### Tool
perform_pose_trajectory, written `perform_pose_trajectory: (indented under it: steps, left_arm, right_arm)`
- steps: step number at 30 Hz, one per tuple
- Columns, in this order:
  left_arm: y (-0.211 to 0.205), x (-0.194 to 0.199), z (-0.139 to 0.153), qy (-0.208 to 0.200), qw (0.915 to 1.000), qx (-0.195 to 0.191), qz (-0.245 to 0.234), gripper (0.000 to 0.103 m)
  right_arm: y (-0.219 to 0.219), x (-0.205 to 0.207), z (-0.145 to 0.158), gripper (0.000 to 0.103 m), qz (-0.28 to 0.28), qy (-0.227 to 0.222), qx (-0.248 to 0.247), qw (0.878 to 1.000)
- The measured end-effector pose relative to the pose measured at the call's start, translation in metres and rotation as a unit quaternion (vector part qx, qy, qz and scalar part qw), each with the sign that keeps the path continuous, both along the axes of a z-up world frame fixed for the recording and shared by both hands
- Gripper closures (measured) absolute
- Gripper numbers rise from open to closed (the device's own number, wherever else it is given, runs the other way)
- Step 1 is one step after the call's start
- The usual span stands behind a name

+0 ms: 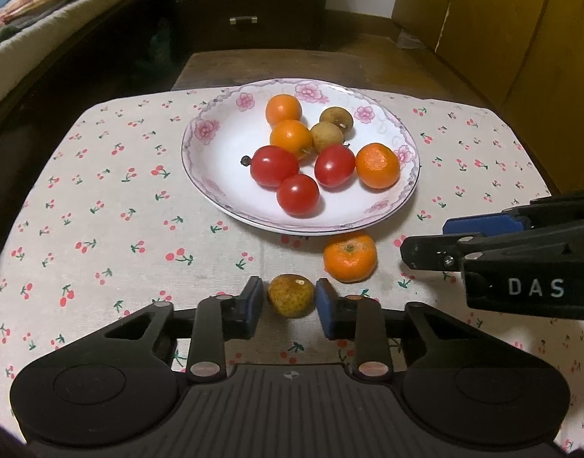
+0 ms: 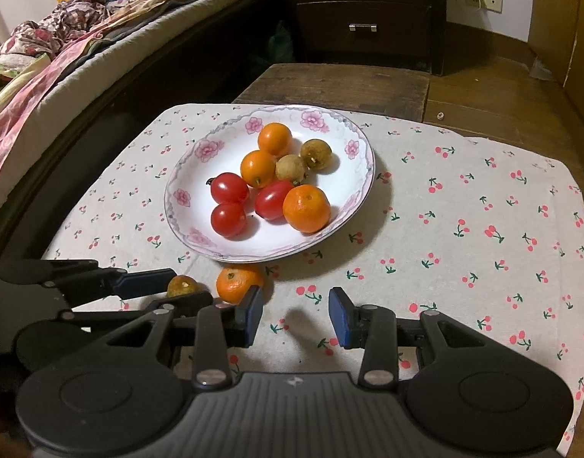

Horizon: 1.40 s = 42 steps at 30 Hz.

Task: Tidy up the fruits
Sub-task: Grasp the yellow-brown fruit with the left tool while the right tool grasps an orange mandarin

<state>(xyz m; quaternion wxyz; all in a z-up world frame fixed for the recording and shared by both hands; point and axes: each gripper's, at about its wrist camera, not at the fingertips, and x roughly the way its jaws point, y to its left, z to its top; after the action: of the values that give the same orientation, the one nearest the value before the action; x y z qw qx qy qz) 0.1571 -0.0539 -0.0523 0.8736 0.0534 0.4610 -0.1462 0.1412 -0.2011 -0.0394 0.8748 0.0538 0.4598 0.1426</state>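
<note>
A low wooden surface point(image 2: 330, 80) stood in a bedroom, most of it draped in a cream cloth point(image 1: 101, 198) printed with small red cherries; a bed point(image 2: 62, 49) with rumpled floral bedding ran along one side and a dark chest of drawers point(image 2: 362, 11) with metal handles stood behind.

On the cloth sat a round, glossy white china plate point(image 1: 207, 152), its rim painted with pink blossoms and grey scrolls. It held three smooth, shiny red cherry tomatoes point(image 1: 297, 194), two sleek orange kumquats point(image 1: 290, 137), two dull, tan, rough-skinned longans point(image 1: 327, 136) and one dimpled mandarin point(image 1: 377, 165).

Two fruits lay off the plate, on the cloth just beside its near rim: a second mandarin point(image 1: 350, 256), squat with a pitted peel and a green stem scar, and next to it a small brownish-yellow mottled fruit point(image 1: 291, 295) with a coarse, speckled skin.

The left tool point(image 1: 290, 301), black plastic with blue pads, was spread around that mottled fruit, a pad on either side; a thin gap showed at each pad, so it was not gripped. The right tool point(image 2: 295, 316) hung released over bare cloth, jaws wide, its left finger close beside the loose mandarin.
</note>
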Motion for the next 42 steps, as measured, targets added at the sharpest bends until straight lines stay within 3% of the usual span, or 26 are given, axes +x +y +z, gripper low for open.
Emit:
perform_pose_trajectory:
  steps: [16,22,35,38,42]
  left_arm:
    - [0.016,-0.018,0.007,0.003,0.9999,-0.002,-0.012,0.069]
    - [0.023,-0.02,0.003,0.011,0.9998,-0.004,-0.013,0.068]
    - [0.025,-0.019,0.0,0.017,0.9997,-0.011,-0.011,0.064]
    - [0.024,-0.018,0.0,0.018,0.9996,-0.015,-0.013,0.057]
    - [0.022,-0.018,0.0,0.019,0.9996,-0.017,-0.014,0.049]
  right_arm:
    - [0.017,0.007,-0.013,0.054,0.022,0.007,0.011,1.0]
    - [0.033,0.009,-0.015,0.049,0.043,-0.002,0.006,0.999]
    - [0.052,0.017,-0.019,0.048,0.06,-0.026,0.009,0.998]
    - [0.053,0.018,-0.02,0.048,0.063,-0.03,0.004,0.998]
    - [0.057,0.014,-0.019,0.06,0.073,-0.041,-0.025,0.996]
